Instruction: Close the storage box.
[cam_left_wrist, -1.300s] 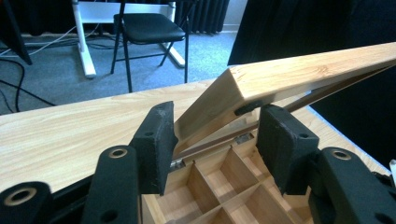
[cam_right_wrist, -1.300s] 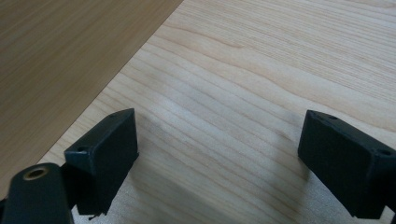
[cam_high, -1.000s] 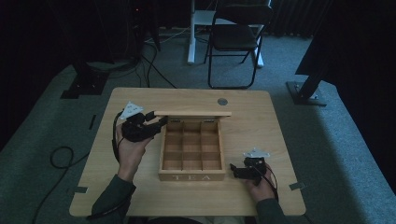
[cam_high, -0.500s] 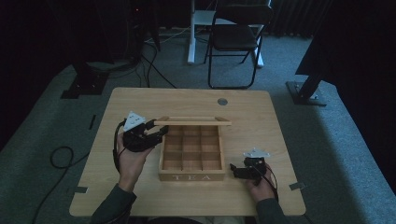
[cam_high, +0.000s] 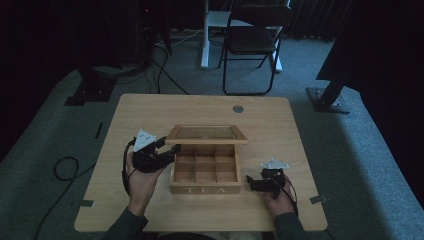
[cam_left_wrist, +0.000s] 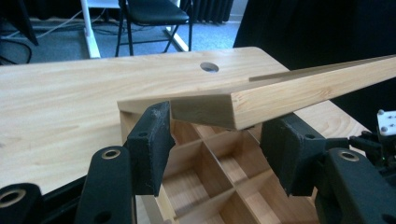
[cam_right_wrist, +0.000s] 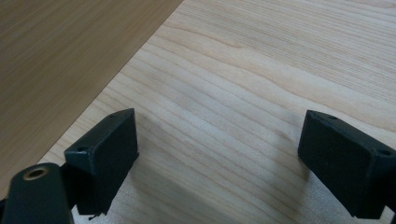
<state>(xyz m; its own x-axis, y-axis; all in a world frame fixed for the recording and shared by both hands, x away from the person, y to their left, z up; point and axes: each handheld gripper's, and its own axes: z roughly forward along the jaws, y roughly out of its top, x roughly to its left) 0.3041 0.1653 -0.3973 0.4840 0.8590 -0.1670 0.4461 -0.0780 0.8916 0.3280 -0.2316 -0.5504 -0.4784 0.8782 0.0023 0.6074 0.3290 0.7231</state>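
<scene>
Tea box (cam_high: 205, 170) sits mid-desk (cam_high: 280, 125) in our high view, lid (cam_high: 206, 134) half-raised, left gripper (cam_high: 167, 150) at its 9 o'clock corner. Left gripper view: our jaws gape around that lid corner (cam_left_wrist: 233, 105), gripping nothing. Right gripper view: right gripper (cam_right_wrist: 217, 156) wide open, empty.

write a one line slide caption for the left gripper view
Left gripper, jaws open, at the corner of the half-raised lid of a wooden tea box with empty compartments.

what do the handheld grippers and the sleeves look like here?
Both the left gripper and the right gripper are black, with blocky rectangular jaws, a pale three-cornered plate on top and a black cable trailing. Brass-coloured eyelets mark the arms. The sleeves are dark.
</scene>
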